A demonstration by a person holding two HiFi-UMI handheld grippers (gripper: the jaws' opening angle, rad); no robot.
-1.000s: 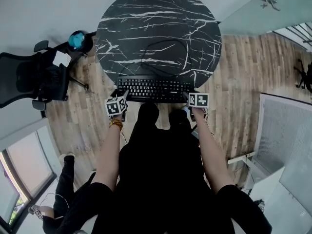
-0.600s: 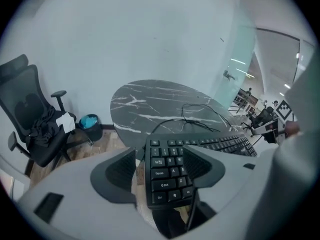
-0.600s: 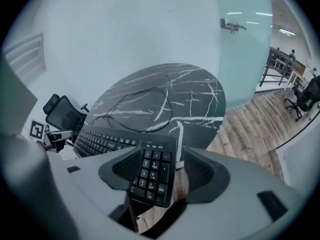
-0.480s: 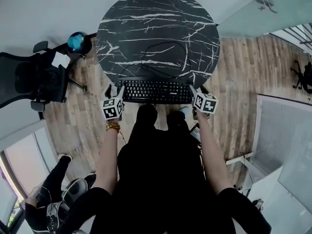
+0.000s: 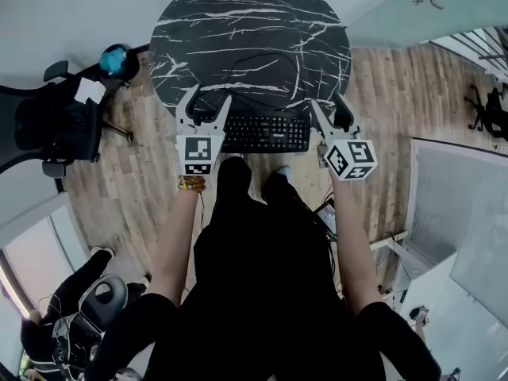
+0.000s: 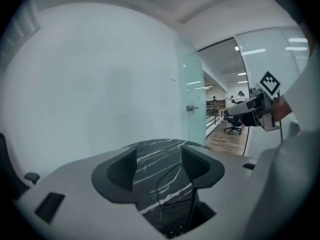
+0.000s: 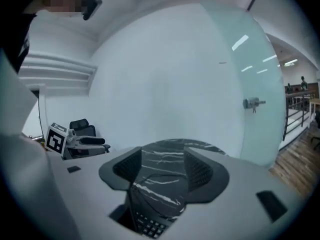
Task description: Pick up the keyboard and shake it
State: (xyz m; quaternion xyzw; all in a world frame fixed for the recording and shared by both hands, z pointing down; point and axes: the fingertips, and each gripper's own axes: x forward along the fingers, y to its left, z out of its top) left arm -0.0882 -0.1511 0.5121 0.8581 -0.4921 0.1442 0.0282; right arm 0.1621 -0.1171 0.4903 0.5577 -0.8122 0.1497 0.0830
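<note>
Left of centre in the head view, the left gripper (image 5: 205,105) stood with its jaws spread, framing nothing but the marbled table (image 5: 246,22) and a cable (image 6: 165,179). The keyboard (image 5: 266,132) lay at centre frame by the table's near edge. Its long axis ran left to right across the picture, and its left end sat just beside that gripper, below the fingertips. Right of centre, the right gripper (image 5: 331,116) was likewise spread and empty, just beside the keyboard's right end. Each gripper looked equally near its own end, so the grasp likely called for both to drop and close.
</note>
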